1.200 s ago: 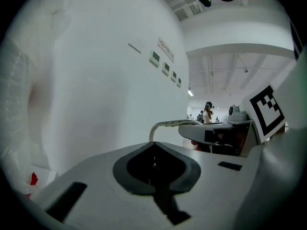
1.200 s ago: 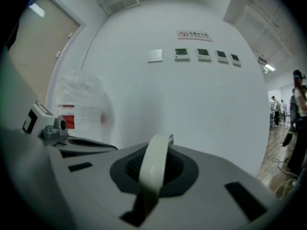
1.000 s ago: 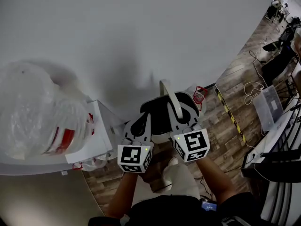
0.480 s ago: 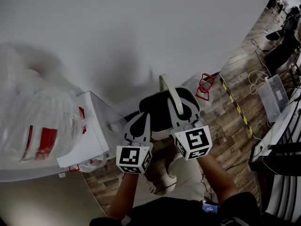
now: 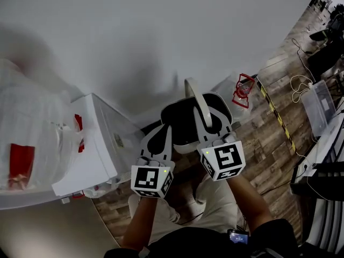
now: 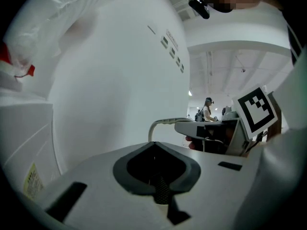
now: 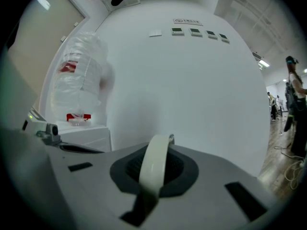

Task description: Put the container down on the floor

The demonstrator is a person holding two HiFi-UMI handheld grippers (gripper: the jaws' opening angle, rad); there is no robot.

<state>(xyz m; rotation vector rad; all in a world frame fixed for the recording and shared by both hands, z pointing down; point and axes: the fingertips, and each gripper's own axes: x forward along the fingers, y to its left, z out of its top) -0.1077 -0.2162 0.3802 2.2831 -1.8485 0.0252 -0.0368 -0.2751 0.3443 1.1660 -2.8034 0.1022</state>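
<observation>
Your right gripper (image 5: pixel 208 127) is clamped tight on the cream handle (image 5: pixel 194 97) of the container (image 5: pixel 180 123). The container hangs from that grip close to the white wall (image 5: pixel 161 31), over the wooden floor (image 5: pixel 263 133) and just right of the white cabinet (image 5: pixel 99 144). Your left gripper (image 5: pixel 159 136) sits at the container's near left edge with its fingers pressed together. They seem to have nothing between them, though that view is dim.
</observation>
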